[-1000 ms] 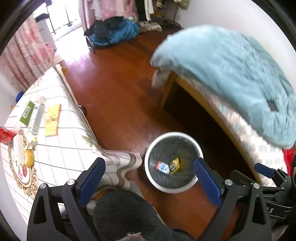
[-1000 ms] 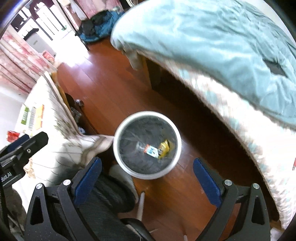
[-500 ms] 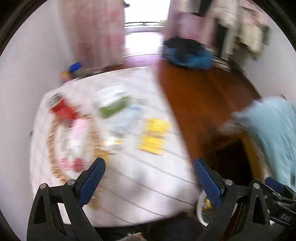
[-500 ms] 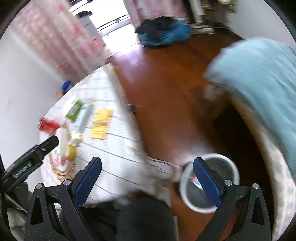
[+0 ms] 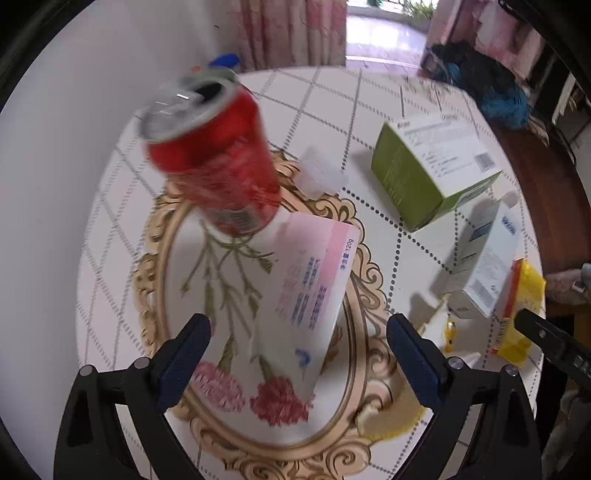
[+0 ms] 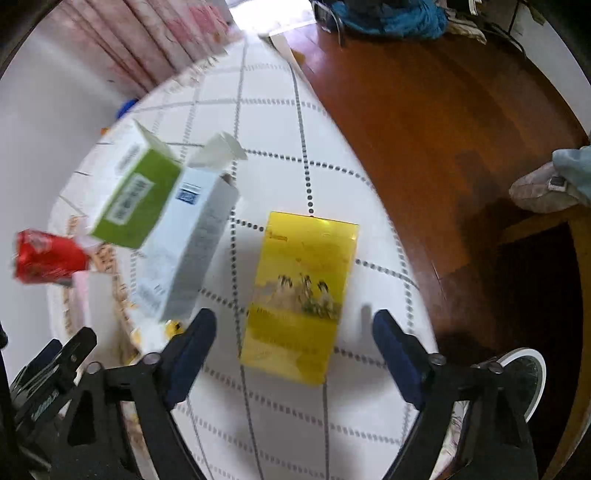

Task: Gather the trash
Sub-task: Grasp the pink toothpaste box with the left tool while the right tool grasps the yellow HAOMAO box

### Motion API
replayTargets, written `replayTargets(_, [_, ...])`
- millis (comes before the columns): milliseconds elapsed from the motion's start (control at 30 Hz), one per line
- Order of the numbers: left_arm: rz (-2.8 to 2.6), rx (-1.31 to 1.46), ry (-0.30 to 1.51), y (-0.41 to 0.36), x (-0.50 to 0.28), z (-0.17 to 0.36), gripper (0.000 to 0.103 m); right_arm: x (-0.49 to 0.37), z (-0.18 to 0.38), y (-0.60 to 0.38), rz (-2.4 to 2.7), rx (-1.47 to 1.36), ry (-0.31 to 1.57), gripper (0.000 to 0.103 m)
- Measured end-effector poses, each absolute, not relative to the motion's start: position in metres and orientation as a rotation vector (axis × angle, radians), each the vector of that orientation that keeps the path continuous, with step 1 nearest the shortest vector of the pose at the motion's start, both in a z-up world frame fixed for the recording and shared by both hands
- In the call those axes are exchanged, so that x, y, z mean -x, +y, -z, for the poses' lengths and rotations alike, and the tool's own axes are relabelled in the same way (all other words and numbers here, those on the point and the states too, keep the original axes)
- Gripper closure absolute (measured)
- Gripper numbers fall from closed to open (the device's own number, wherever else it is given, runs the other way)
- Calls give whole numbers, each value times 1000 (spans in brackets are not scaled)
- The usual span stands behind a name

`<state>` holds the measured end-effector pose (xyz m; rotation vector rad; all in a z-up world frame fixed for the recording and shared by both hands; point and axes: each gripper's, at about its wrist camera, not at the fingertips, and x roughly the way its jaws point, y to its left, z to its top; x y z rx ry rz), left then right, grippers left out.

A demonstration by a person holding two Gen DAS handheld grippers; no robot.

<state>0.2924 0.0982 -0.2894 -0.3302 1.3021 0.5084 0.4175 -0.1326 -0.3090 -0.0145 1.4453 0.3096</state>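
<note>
Left wrist view: the left tongs (image 5: 297, 338) are spread wide and hold nothing, their blue fingers (image 5: 184, 354) at the lower left and lower right of the frame. Between them, at centre, a pink-and-white box (image 5: 312, 295) lies flat on a surface (image 5: 332, 96) covered in a white cloth with a dotted diamond grid and a gold-framed flower print. A red can (image 5: 218, 162), blurred, stands at upper left, its base just beside the far end of the pink box. A small clear plastic piece (image 5: 319, 175) lies right of the can. At upper right is a green box (image 5: 436, 171); below it, at right, a white box (image 5: 484, 269) with an open flap, and touching its right side a yellow box (image 5: 521, 306). Small yellow wrappers (image 5: 448, 330) lie near the right finger. The tip of the other tongs shows at the lower right edge. Pink curtains (image 5: 291, 29) hang at top.

Right wrist view: the right tongs (image 6: 295, 347) are also spread wide and hold nothing. The yellow box (image 6: 304, 295) lies flat at centre, its near end between the fingers. The white box (image 6: 192, 254) lies left of it, close by but apart, with the green box (image 6: 136, 199) against its far left side, both blurred. The can (image 6: 48, 256) is at the left edge. Wooden floor (image 6: 424, 110) fills the right; a bin (image 6: 532, 373) rim shows at lower right, partly hidden behind the right finger's arm.
</note>
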Motion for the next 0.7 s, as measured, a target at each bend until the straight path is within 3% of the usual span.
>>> replayTargets(267, [-435,318,1336,94,-313,315,8,-411,322,-105,-275,164,1405,20])
replayTargets(400, [-430,313,1345,93,-320,322,24,-402,323,-102,-272,212,1378,22])
replayTargets(467, [-437,302,1342,95,-326,326,30,-398,324,-90,-280,249,1348,39])
replayTargets(533, [-436,303,1333,97,-324,326,34,-393,324,-89,-296,258,1330,39])
replayTargets(667, [-437,301,1318,105,-317,324,56,-389,323,-87,-297,255,1314,39])
replayTargets(700, [-433,305,1319,106,-318,325,56,-388,323,-87,-299,253,1310,39])
